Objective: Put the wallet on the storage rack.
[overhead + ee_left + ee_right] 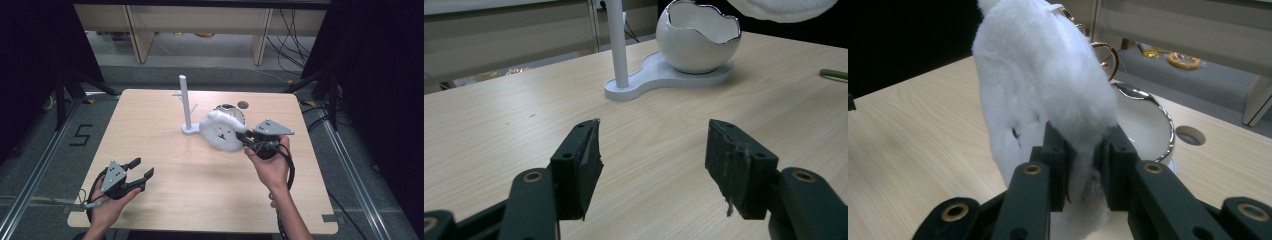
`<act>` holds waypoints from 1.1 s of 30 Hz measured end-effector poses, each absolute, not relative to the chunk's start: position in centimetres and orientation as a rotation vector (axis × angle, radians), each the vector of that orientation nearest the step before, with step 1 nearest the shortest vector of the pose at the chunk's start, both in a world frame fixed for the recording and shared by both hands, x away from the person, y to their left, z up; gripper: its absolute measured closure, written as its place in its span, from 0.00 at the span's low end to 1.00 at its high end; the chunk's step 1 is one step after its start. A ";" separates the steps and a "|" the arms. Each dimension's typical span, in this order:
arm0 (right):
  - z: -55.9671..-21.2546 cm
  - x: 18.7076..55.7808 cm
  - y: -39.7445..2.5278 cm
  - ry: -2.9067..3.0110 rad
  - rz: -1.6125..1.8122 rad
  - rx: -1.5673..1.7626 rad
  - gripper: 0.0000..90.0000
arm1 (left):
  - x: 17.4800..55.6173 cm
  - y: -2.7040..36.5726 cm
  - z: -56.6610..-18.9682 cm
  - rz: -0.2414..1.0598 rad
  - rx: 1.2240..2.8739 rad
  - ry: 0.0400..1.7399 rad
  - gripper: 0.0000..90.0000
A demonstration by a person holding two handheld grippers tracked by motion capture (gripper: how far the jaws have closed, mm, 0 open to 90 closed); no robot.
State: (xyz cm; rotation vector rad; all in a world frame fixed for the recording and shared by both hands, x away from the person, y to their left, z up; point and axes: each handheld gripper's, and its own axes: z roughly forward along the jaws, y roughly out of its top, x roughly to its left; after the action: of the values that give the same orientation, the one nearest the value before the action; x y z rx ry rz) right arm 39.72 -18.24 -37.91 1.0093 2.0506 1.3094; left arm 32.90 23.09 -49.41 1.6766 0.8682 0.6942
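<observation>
Right gripper (1082, 165): my 2 black jaws are clamped on the lower edge of the white plush pouch (1043, 85); the fur bulges out on both sides of the pads.
Left gripper (651, 157): jaws wide apart with nothing between them, held low over the table (165, 200) near my front-left corner.
Where the pouch is: lifted off the table, hanging just above and in front of the white bowl (698, 37); in the high view it covers most of the bowl.
Pouch, make: soft, long-piled fleece, rounded like a flattened ball, with a small dark face stitched on it and a gold-coloured ring (1105, 57) at its top.
Bowl, make: glossy white ceramic shaped like a cracked eggshell, jagged rim edged in metal, seated on a flat white base.
Stand (186, 102): a smooth white post rising from the same base, with thin side pegs.
Table, make: pale wood-grain top, matt, with 1 round cable hole (1190, 135) beyond the bowl.
Risk 1: I hold only a pinch of fur at the edge, so the pouch could slide out if I swing it.
Risk 2: the dangling bulk or the ring could knock the jagged rim; the bowl looks hard and brittle, so I judge a chip possible.
Risk 3: the base is light-looking; a tug from caught fleece could drag it, since my left gripper is not bracing it.
</observation>
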 end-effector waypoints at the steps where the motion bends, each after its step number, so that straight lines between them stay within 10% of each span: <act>1: -37.9 39.8 -18.3 2.050 1.312 1.008 0.85 | 32.9 23.0 -49.6 0.691 1.670 0.857 0.43; 33: -36.0 44.3 -20.7 2.033 1.154 1.047 0.85 | 32.6 23.1 -50.3 0.690 1.657 0.853 0.42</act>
State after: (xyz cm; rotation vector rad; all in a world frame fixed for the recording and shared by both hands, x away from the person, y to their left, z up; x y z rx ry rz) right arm 44.26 -20.73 -35.99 1.0469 2.0333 1.1543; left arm 32.63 23.05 -50.33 1.6574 0.8534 0.6902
